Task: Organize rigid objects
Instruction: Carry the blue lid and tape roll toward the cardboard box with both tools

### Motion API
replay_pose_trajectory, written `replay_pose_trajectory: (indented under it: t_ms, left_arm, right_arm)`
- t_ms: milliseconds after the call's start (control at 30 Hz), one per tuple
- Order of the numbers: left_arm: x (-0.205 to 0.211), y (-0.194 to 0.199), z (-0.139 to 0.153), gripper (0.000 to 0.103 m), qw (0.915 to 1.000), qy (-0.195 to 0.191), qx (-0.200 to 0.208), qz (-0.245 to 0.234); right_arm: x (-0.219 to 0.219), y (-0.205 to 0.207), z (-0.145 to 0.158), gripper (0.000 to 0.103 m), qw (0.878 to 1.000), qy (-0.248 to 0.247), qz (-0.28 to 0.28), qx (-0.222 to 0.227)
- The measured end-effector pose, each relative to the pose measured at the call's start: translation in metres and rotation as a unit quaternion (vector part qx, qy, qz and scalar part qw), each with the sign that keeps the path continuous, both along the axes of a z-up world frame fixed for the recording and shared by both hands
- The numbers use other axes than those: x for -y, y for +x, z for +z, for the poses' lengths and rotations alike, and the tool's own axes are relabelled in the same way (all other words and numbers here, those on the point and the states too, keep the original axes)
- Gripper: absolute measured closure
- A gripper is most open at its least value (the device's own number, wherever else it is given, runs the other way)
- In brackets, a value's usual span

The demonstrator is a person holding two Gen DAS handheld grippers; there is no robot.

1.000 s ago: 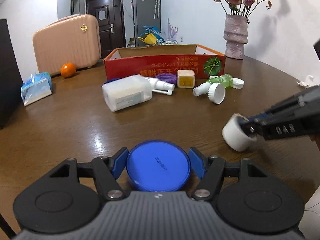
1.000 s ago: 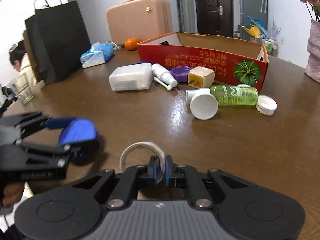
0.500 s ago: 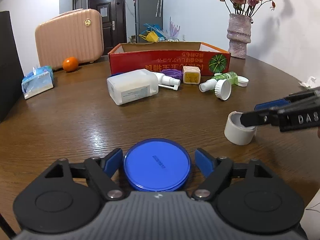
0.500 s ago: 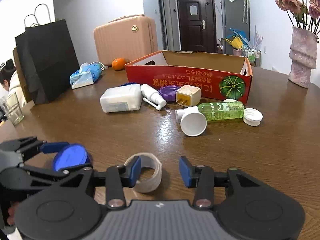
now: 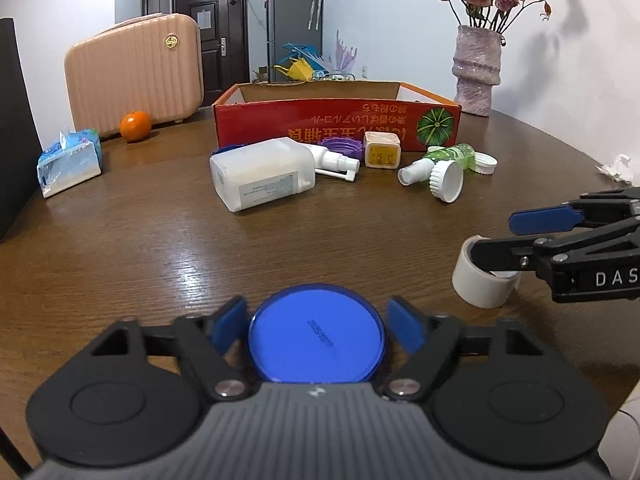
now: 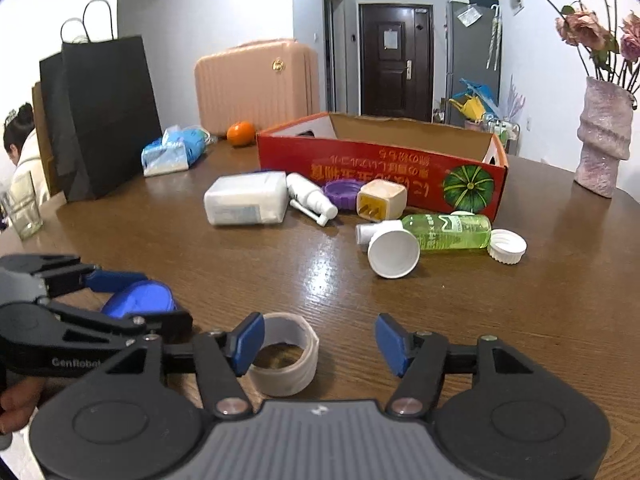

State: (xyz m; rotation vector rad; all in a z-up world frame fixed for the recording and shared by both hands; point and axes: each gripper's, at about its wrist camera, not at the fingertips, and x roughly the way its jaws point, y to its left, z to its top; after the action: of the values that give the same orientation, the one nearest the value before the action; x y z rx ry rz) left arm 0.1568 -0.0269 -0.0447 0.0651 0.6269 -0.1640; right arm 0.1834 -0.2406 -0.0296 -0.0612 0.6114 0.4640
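A round blue lid (image 5: pixel 316 340) lies flat on the wooden table between the fingers of my left gripper (image 5: pixel 316 318), which is open with a gap on each side. A white tape roll (image 6: pixel 284 376) rests on the table by the left finger of my right gripper (image 6: pixel 318 334); its jaws are opening and no pad presses the roll. The left wrist view has the roll (image 5: pixel 480 292) under the right gripper (image 5: pixel 500 236). Farther back stands an open red cardboard box (image 5: pixel 336 124).
Before the box lie a white bottle (image 5: pixel 260 178), spray bottle (image 5: pixel 332 162), purple lid (image 5: pixel 342 146), yellow plug cube (image 5: pixel 382 154), green bottle (image 5: pixel 452 156) and white caps (image 5: pixel 446 180). Suitcase (image 5: pixel 136 76), orange (image 5: pixel 135 126), tissue pack (image 5: pixel 68 162), vase (image 5: pixel 476 72), black bags (image 6: pixel 100 120), a seated person (image 6: pixel 20 160).
Both grippers have opened. The right one let go of the tape roll, which now rests flat on the table. The left one's pads have drawn away from the blue lid.
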Motion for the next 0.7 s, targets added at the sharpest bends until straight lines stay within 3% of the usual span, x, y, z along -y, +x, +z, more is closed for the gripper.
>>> replay_pose_trajectory:
  t_ms: [133,233,367,433,700]
  left_arm:
    - [-0.001,-0.002,0.002,0.021,1.0000,-0.002,-0.007,-0.006]
    - [0.001,-0.001,0.003,0.030,0.9999,0.005,-0.014,-0.003]
    - [-0.004,-0.006,0.004,0.031,0.9999,0.003,-0.013,-0.002]
    - [-0.006,-0.007,0.002,0.036,0.9999,0.001,-0.013,-0.003]
    - [-0.011,-0.009,0.003,0.036,0.9999,0.003,-0.006,0.008]
  right_arm:
    - [-0.007,-0.005,-0.003,0.042,1.000,0.004,0.031,0.000]
    - [-0.010,-0.006,-0.006,0.042,0.999,0.005,0.038,0.002]
    - [-0.005,-0.008,0.001,0.042,0.999,0.025,0.041,0.009]
    - [-0.005,-0.010,0.002,0.041,0.998,0.024,0.060,0.006]
    - [-0.013,-0.017,-0.002,0.041,0.997,0.016,0.073,0.017]
